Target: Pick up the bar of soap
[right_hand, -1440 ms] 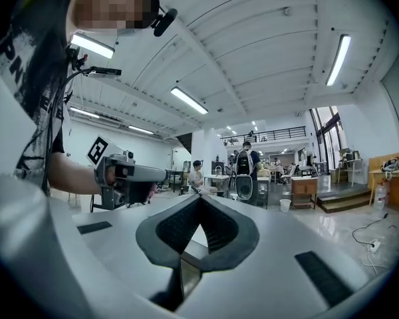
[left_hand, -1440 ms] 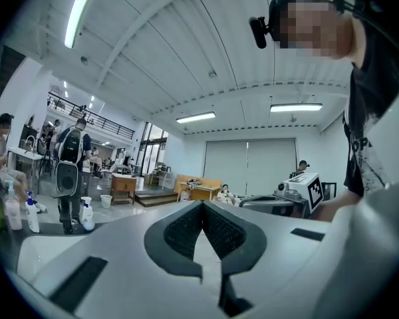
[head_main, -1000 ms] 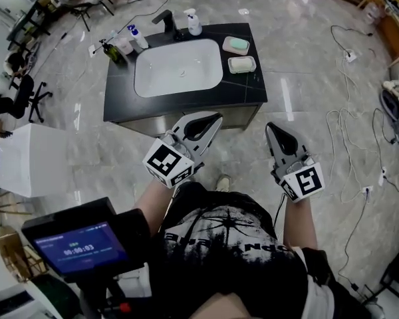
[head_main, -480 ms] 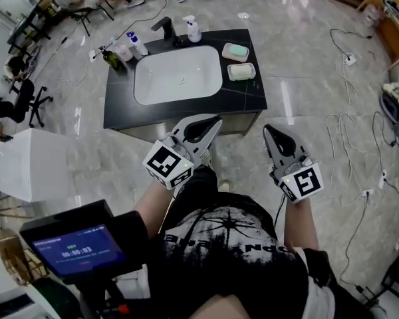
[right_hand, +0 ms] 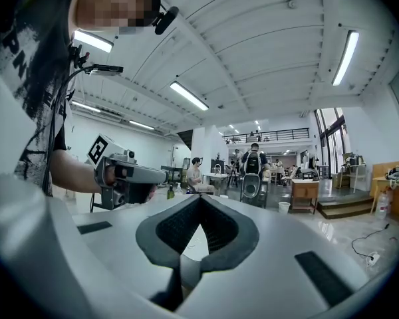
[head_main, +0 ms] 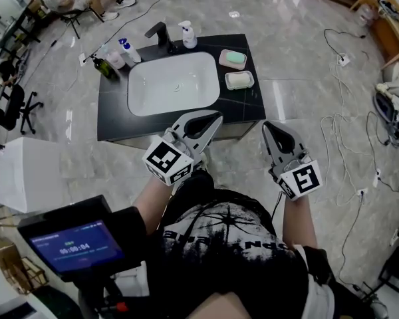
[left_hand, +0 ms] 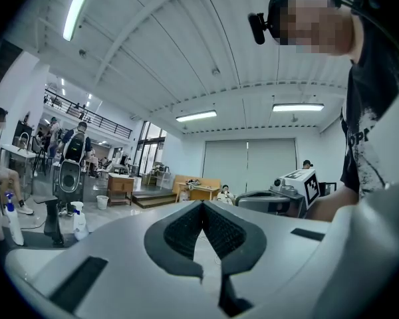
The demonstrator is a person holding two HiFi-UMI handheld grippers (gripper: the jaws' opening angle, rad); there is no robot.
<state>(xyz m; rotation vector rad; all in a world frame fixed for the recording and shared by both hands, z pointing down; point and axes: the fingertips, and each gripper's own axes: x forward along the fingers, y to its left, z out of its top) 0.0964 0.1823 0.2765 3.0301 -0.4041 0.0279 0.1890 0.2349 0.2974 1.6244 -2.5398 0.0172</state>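
In the head view a black counter [head_main: 246, 105] holds a white basin. At its right end, a green bar of soap [head_main: 233, 58] lies in a dish, and a pale bar [head_main: 239, 80] lies in a second dish just nearer to me. My left gripper [head_main: 217, 117] is shut and empty, held in the air before the counter's front edge. My right gripper [head_main: 266, 126] is also shut and empty, just off the counter's front right corner. In the gripper views the left gripper [left_hand: 203, 203] and the right gripper [right_hand: 201, 198] show their jaws closed together with nothing between them.
A black faucet [head_main: 158, 32], a white pump bottle [head_main: 186, 34] and small bottles [head_main: 120, 50] stand along the counter's back edge. A white box [head_main: 26, 171] sits on the floor at left. Cables [head_main: 346, 131] trail over the floor at right. People sit at far left.
The counter has drawn closer and lower in the head view as I moved toward it. Both grippers have advanced toward its front edge, still shut.
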